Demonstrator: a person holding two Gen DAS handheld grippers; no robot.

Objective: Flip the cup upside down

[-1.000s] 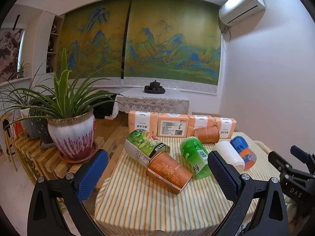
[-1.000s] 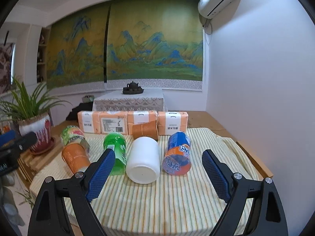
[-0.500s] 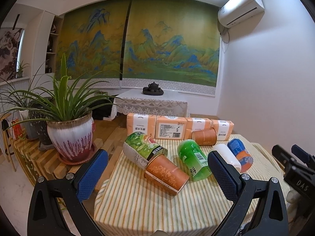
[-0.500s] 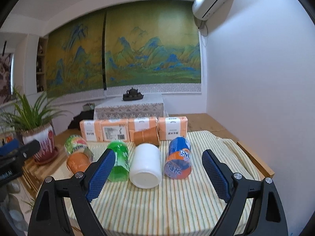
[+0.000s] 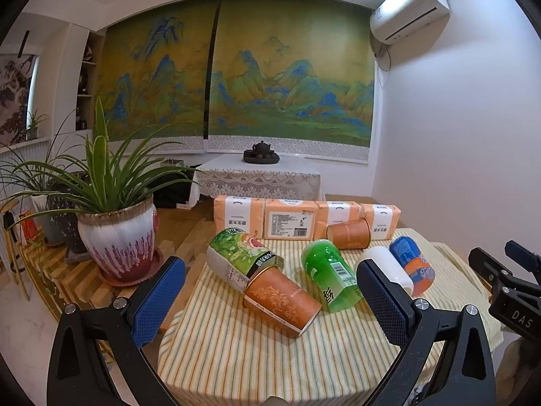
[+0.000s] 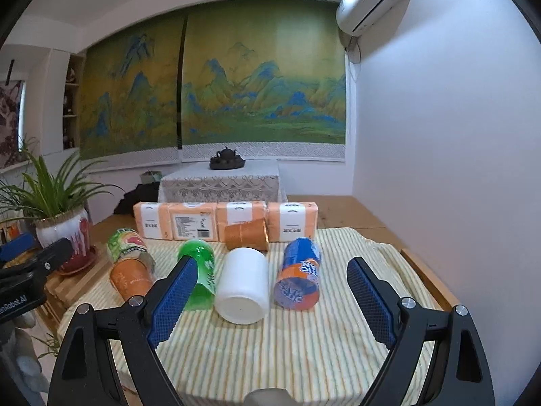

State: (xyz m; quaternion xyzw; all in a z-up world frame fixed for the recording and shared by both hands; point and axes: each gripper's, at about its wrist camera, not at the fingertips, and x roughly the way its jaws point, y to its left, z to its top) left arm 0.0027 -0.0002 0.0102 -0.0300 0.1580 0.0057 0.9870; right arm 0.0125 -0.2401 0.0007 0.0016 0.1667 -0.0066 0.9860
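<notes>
Striped cloth (image 5: pixel 236 348): spread under both sets of jaws.
Left gripper (image 5: pixel 270 299): jaws spread wide, released.
Right gripper (image 6: pixel 270 299): jaws wide apart, holding nothing.
Orange cup (image 5: pixel 282 299): lying on its side, between and just beyond the left jaws.

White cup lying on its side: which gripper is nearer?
Right. The right gripper faces the white cup head-on; the left gripper sits off to its left, fronting the orange cup.

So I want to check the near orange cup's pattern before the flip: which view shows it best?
The left wrist view: the near orange cup lies on its side close to the lens, unobstructed, its scroll pattern clear. In the right wrist view it sits off at the left, smaller, seen nearly end-on, with the pattern unreadable.
</notes>
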